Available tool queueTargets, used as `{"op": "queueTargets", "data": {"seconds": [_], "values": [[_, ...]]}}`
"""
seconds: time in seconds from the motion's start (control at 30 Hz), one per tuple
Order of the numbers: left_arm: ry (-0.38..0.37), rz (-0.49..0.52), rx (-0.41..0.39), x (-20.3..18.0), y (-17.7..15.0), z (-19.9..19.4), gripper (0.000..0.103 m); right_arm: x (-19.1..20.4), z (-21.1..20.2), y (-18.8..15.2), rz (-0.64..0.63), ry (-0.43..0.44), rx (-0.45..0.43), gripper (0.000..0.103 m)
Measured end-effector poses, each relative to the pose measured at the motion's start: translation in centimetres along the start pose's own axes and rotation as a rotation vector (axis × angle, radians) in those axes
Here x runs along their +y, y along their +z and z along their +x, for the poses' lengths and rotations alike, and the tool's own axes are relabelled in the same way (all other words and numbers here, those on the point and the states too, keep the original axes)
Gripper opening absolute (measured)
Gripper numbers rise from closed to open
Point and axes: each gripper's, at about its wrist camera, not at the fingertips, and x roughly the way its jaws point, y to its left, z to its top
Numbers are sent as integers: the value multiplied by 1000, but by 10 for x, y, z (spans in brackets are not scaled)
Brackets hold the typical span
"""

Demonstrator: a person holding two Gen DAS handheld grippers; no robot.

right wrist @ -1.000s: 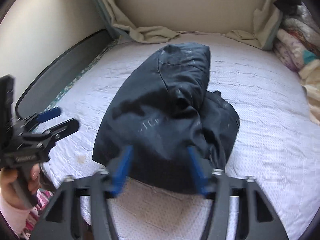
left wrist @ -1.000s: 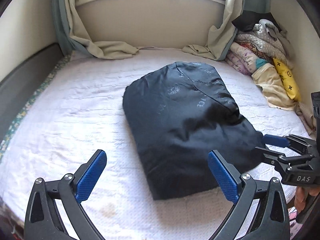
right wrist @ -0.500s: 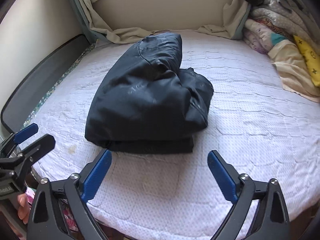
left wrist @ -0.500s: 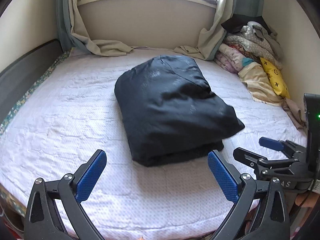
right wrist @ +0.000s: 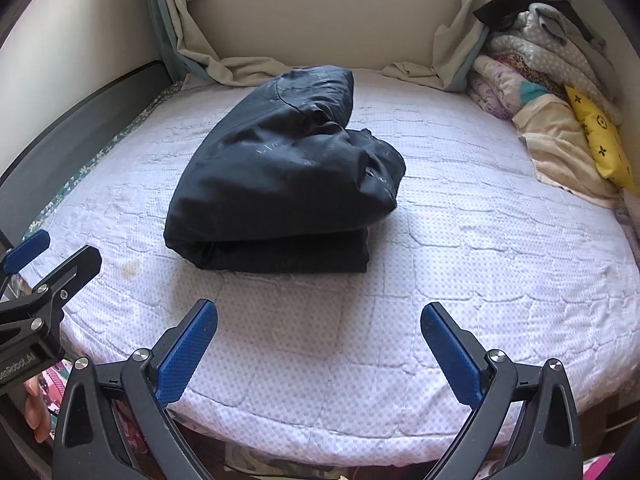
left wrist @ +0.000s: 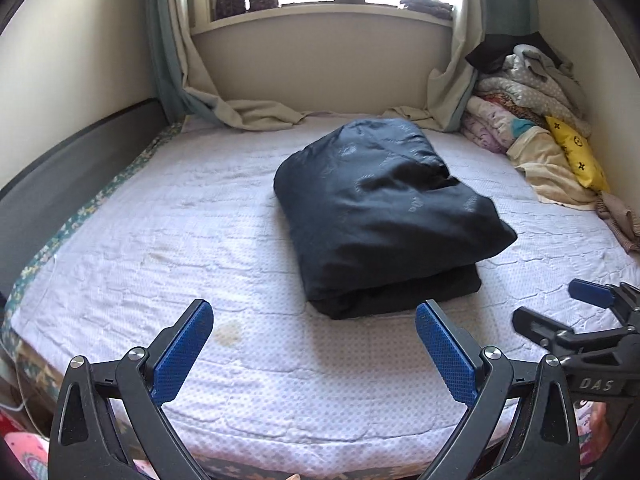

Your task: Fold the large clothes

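The jacket [left wrist: 384, 212] lies folded mid-bed [left wrist: 160, 240]. My left tongs [left wrist: 314, 350] and right tongs [right wrist: 318, 350] hang wide and empty, short of it. I worry the puffy top layer springs open, since nothing pins it.

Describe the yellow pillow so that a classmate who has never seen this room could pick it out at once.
Start at the bed with its pale dotted cover, then look to the heap of bedding piled against the right-hand wall. The yellow pillow leans at that heap's near end; alone there, it is bright yellow with small black symbols.
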Motion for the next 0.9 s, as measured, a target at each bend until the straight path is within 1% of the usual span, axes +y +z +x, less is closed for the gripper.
{"op": "queueTargets", "data": {"seconds": [0.2, 0.4, 0.9], "values": [[15, 6, 33, 2, -7, 8, 102, -3, -7, -4, 4, -17, -20, 101], [15, 24, 42, -2, -10, 11, 102, -4, -7, -5, -1, -10, -19, 101], [13, 20, 60, -4, -10, 18, 102, -9, -7, -5, 13, 2, -15, 101]]}}
